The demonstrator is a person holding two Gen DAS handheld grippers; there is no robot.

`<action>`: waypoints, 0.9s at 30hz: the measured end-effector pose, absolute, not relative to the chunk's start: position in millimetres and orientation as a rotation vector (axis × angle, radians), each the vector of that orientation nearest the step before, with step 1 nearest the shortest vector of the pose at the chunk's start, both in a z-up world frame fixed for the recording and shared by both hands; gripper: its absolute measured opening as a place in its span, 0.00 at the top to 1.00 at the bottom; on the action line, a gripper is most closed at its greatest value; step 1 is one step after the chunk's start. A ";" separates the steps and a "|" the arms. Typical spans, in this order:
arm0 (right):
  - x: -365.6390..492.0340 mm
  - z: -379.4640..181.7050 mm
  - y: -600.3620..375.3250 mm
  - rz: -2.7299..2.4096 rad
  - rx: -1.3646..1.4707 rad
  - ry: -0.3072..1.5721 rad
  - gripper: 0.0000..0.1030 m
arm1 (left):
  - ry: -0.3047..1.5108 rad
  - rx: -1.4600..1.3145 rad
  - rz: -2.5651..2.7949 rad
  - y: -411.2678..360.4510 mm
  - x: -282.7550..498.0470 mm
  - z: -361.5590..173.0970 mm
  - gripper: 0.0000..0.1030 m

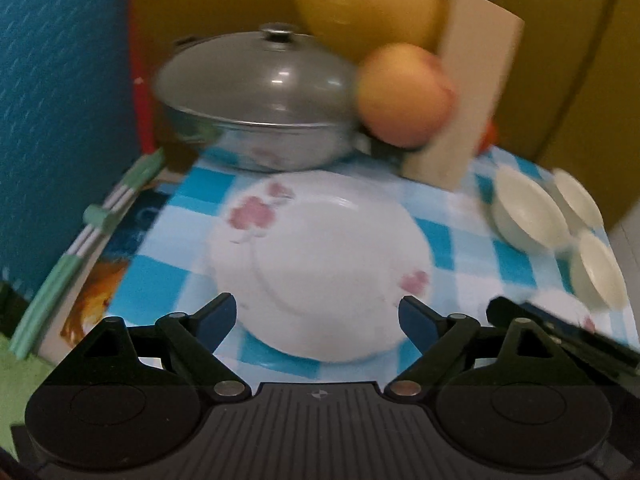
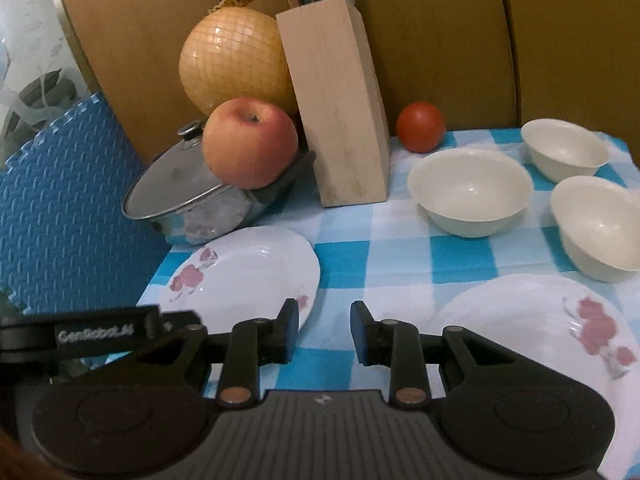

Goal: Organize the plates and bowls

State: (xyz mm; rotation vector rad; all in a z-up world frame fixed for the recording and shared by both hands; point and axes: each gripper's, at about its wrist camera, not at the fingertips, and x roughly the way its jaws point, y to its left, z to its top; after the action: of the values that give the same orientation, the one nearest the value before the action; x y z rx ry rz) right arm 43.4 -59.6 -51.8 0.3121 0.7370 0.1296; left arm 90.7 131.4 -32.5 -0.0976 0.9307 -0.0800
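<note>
A white plate with pink flowers (image 1: 320,264) lies on the blue checked cloth right in front of my open left gripper (image 1: 318,318); its near rim sits between the fingers. The same plate shows at the left in the right wrist view (image 2: 248,276). A second flowered plate (image 2: 540,320) lies at the lower right. Three cream bowls (image 2: 470,192) (image 2: 564,148) (image 2: 596,224) stand at the right; they also show in the left wrist view (image 1: 524,212). My right gripper (image 2: 324,332) is open and empty above the cloth between the two plates.
A lidded steel pot (image 2: 192,196) stands behind the left plate, with an apple (image 2: 250,142) on its handle. A wooden knife block (image 2: 336,100), a netted pomelo (image 2: 232,60) and a tomato (image 2: 421,126) stand at the back. A blue foam mat (image 2: 60,208) borders the left.
</note>
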 end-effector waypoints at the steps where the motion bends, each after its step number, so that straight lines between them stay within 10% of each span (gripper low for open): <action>1: 47.6 -53.6 -58.9 0.126 0.322 0.743 0.73 | 0.936 -0.109 -0.068 136.0 93.7 -33.2 0.10; 27: 112.2 -91.9 -44.9 0.223 0.412 0.847 0.75 | 1.020 -0.096 -0.034 148.5 148.3 -69.4 0.10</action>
State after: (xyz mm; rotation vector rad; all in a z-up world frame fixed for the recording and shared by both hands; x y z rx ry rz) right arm 112.2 -44.9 -91.9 0.4124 0.8465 0.2232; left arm 148.3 148.5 -69.4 -0.0963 1.0204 -0.0341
